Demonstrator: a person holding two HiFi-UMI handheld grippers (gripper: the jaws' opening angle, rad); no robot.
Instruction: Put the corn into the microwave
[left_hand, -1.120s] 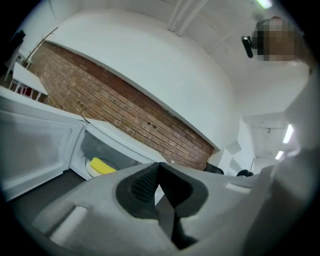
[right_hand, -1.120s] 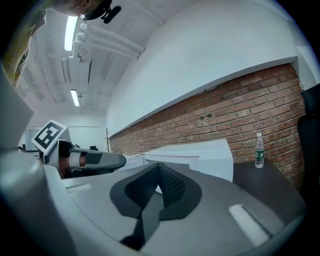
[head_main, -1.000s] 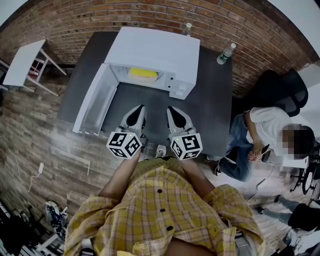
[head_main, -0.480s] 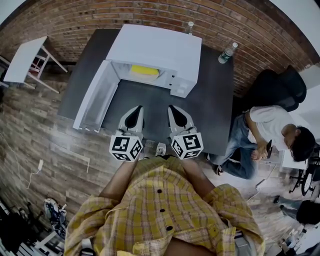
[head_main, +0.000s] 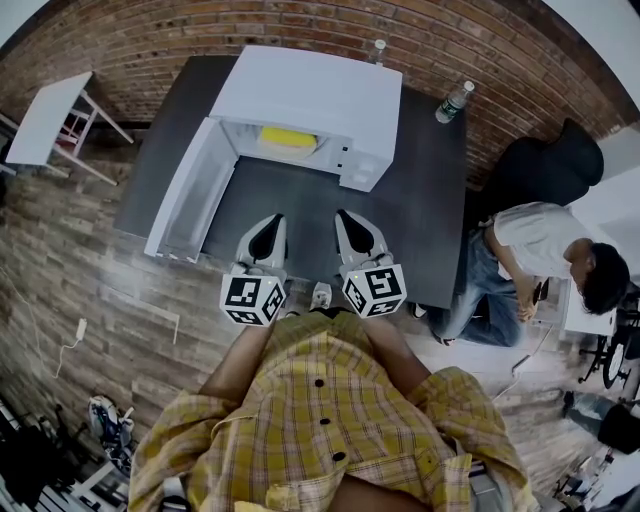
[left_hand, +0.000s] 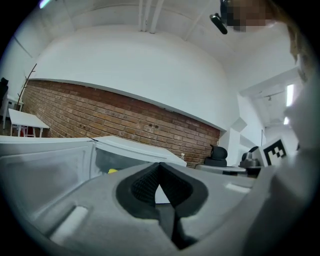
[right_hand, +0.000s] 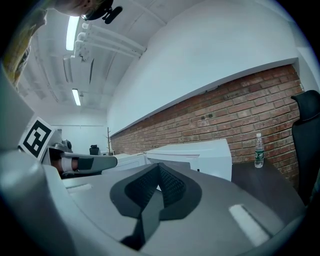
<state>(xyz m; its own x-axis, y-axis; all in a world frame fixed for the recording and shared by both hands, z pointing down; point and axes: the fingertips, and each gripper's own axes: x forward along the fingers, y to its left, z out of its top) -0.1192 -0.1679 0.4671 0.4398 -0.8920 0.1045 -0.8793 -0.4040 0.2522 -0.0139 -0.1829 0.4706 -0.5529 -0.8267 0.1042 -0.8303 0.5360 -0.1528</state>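
- Head view looks steeply down on a dark table (head_main: 420, 210); a white microwave (head_main: 310, 95) stands at its 12 o'clock end, against a brick wall (head_main: 150, 40).
- The microwave's door (head_main: 185, 205) stands wide open, swung out toward 8 o'clock of the oven body, so the cavity is exposed.
- The corn (head_main: 288, 138), a yellow shape, lies inside the cavity just behind the front opening, at 10 o'clock of the control panel (head_main: 355, 165).
- The left gripper (head_main: 270, 225) and the right gripper (head_main: 347, 218) are held side by side over the table's 6 o'clock edge. Both point toward 12 o'clock at the oven and are well apart from it.
- Left gripper view: its two jaws meet tip to tip, pressed together with nothing between them. The corn shows as a small yellow spot at 9 o'clock of the tips, inside the open oven.
- Right gripper view: its jaws are likewise closed together and empty. The microwave sits beyond them at 1 o'clock, and the left gripper shows at 9 o'clock.
- A water bottle (head_main: 452, 103) stands on the table at 3 o'clock of the microwave, and a second bottle (head_main: 376, 52) stands at the oven's 1 o'clock corner.
- A seated person (head_main: 530, 250) is at 3 o'clock of the dark table, a black chair (head_main: 545, 170) is at 2 o'clock, and a small white table (head_main: 50, 120) is at 9 o'clock.
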